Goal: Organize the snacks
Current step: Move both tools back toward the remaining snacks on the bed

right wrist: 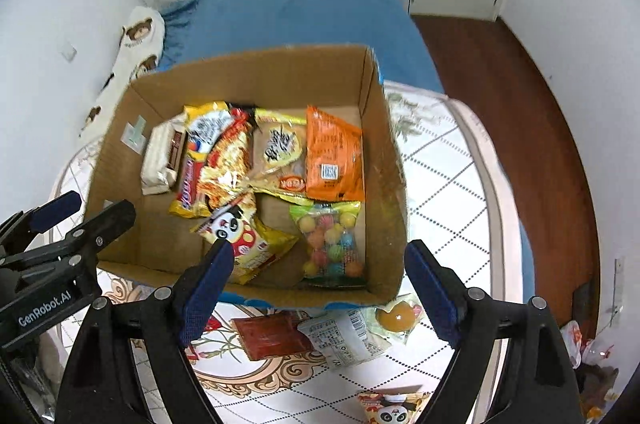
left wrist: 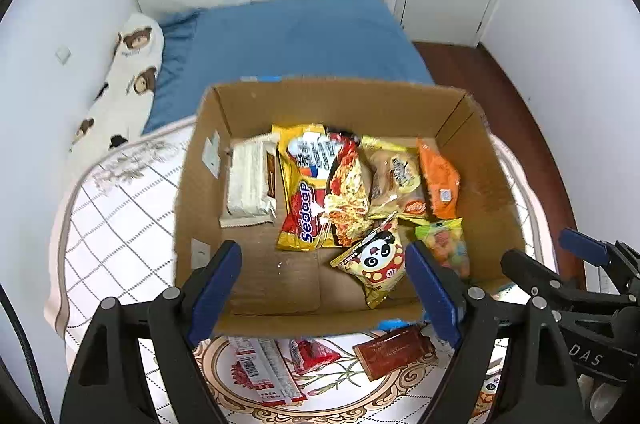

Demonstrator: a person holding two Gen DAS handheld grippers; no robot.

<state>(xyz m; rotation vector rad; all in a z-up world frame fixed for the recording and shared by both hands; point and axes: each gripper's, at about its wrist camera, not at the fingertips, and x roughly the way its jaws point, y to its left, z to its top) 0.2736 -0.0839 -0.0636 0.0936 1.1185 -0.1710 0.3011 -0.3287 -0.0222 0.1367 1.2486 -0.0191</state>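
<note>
Meanwhile we held both grippers over the near edge of the cardboard box [left wrist: 200, 183], which sat on the quilted white bed cover [left wrist: 112, 224] with the blue sheet [left wrist: 300, 35] behind it. Our left gripper [left wrist: 324, 288] was spread wide with nothing between its blue pads, and our right gripper [right wrist: 320, 284] was likewise released and held nothing. Inside the box lay a white wafer pack [left wrist: 250, 183] against the left wall, a Sedaap noodle packet [left wrist: 316, 191] beside it, a tan cake bag [left wrist: 394, 179], an orange packet [left wrist: 438, 177] toward the right, a clear bag of coloured candy balls [right wrist: 330, 236] in the near right corner, and a yellow panda snack bag [left wrist: 376, 262] lying tilted in front of the noodles. Outside the box, on the cover just beside its near wall, we saw a dark red flat packet [right wrist: 272, 338], a white labelled wrapper [right wrist: 346, 336] touching it, a round orange jelly cup [right wrist: 396, 316], a red and white barcode strip pack [left wrist: 266, 370] and a small red wrapper [left wrist: 314, 354]. A 2nd panda bag [right wrist: 394, 408] lay nearer us, well apart from the box. A bear-print pillow [left wrist: 132, 71] rested along the wall.
</note>
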